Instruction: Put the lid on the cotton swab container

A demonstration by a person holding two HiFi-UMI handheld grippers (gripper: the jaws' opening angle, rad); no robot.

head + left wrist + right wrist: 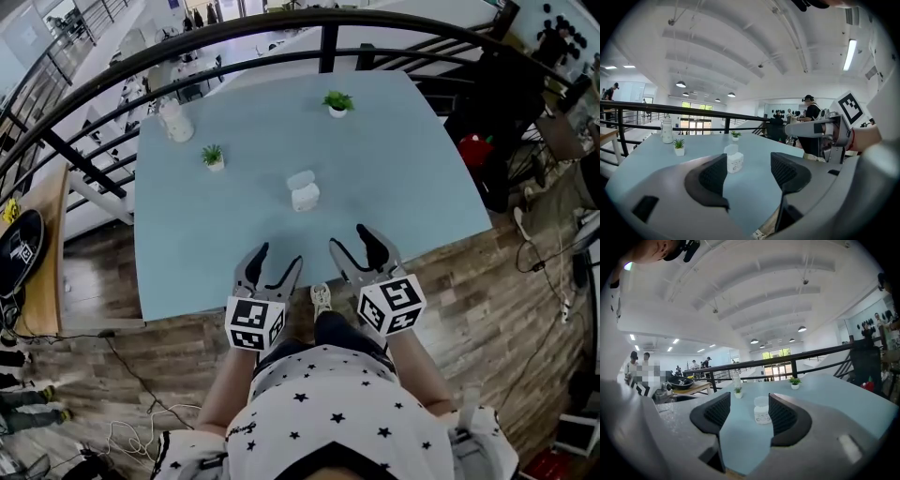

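Aim matters most here, I judge: one gripper should steady the cotton swab container low while the other takes the lid by its rim. Left gripper and right gripper both stand wide and empty by the table's near edge; the container sits mid-table at their 12 o'clock, lid touching its far side.

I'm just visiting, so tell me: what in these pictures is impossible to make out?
- Inside the container: too small in the head view; its white wall hides it in both gripper views.
- Label print on it: blurred and too small in every view.
- The lid: whether it touches the container or lies apart behind it is too small to tell.
- The bottle: details too small in all views.
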